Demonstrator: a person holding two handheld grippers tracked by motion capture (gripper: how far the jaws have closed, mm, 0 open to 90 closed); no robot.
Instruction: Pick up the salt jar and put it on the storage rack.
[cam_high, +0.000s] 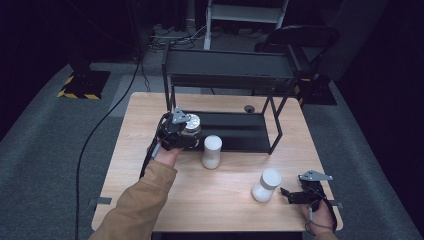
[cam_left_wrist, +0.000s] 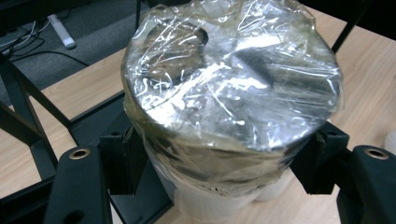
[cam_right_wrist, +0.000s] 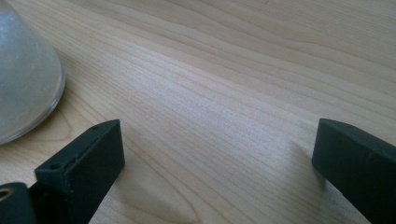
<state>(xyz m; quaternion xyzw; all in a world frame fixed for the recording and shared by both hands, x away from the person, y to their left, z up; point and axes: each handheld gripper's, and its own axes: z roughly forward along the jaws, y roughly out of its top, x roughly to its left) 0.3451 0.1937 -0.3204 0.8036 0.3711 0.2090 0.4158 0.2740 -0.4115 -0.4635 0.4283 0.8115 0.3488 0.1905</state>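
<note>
On the light wooden worktop (cam_high: 150, 165), the left gripper (cam_high: 176, 132) has its two black jaws pressed against the sides of a white cylindrical container with a silver top wrapped in crinkled clear plastic film (cam_left_wrist: 231, 93). It holds this container at the front left corner of the black metal two-tier shelf rack (cam_high: 235, 75), over the edge of the rack's lower tray. A second white cylindrical container (cam_high: 211, 151) stands upright on the worktop just beside that gripper, in front of the rack. A third white cylindrical container (cam_high: 266, 185) stands near the front right of the worktop. The right gripper (cam_high: 295, 195) rests low just beside it, its jaws spread wide and holding nothing, with bare wood between them.
</note>
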